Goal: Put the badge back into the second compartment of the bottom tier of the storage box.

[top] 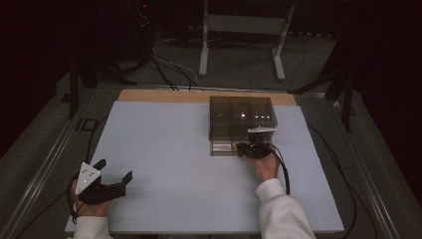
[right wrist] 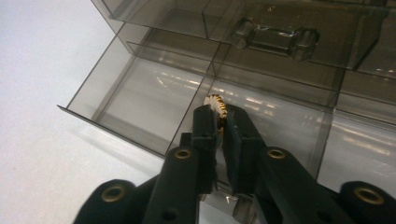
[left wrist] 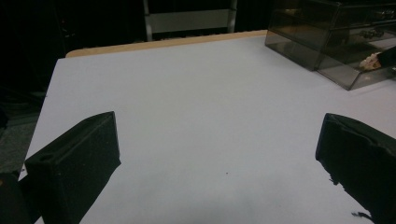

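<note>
A smoked clear drawer box (top: 242, 117) stands at the back right of the white board (top: 169, 149). Its bottom drawer (top: 225, 148) is pulled out toward me. My right gripper (top: 255, 147) hovers over that drawer's right part. In the right gripper view the right gripper (right wrist: 220, 122) is shut on a small gold toothed piece (right wrist: 216, 101), held above a divider between the drawer's compartments (right wrist: 135, 98). My left gripper (top: 115, 170) rests at the board's near left corner, far from the box. Its jaws stand wide apart with nothing between them (left wrist: 219, 116).
An upper drawer with a clear handle (right wrist: 275, 37) is closed above the open one. The box (left wrist: 327, 28) and the other hand (left wrist: 371, 61) appear far off in the left gripper view. A metal stand (top: 244, 35) and cables (top: 169, 69) lie on the floor beyond the table.
</note>
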{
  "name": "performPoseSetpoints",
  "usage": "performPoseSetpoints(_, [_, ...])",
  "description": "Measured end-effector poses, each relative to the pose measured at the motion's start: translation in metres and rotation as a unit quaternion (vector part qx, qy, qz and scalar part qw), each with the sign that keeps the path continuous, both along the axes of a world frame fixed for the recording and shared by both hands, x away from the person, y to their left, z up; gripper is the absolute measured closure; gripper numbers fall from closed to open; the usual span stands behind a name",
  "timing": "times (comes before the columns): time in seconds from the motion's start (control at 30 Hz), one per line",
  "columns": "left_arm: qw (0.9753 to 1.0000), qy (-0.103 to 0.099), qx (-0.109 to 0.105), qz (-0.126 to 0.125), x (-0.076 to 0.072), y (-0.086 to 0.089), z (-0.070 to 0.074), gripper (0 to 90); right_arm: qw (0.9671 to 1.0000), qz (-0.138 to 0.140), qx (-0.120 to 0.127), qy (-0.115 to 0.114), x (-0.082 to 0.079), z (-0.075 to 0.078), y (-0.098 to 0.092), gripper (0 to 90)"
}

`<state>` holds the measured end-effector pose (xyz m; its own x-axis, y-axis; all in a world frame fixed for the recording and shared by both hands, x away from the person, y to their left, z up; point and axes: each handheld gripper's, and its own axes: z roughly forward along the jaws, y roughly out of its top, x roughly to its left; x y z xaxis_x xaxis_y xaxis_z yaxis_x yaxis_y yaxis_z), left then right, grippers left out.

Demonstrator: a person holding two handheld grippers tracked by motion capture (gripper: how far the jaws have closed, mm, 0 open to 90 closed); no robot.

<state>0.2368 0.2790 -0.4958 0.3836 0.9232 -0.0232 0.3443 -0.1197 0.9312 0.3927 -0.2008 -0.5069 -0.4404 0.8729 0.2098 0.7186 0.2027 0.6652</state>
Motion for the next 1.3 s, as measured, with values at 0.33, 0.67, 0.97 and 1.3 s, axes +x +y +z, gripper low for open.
performPoseSetpoints(0.33, [1.0000,0.000,0.000,0.000,0.000,0.000,0.000,0.4,0.9996,-0.014,-0.013,-0.023,-0.002,0.005,-0.002,62.5])
performPoseSetpoints(0.67, [1.0000,-0.001,0.000,0.001,0.000,0.000,0.000,0.3,0.9982,-0.026,-0.017,-0.051,-0.007,0.015,-0.007,43.3])
performPoseSetpoints(0.97, [1.0000,-0.001,0.000,0.001,0.000,0.000,0.000,0.3,0.9958,-0.037,-0.019,-0.082,-0.020,0.033,-0.022,22.9])
performPoseSetpoints(1.3, [1.0000,-0.001,-0.001,0.000,-0.001,0.000,0.000,0.3,0.9927,-0.042,-0.041,-0.105,-0.041,0.047,-0.027,7.9])
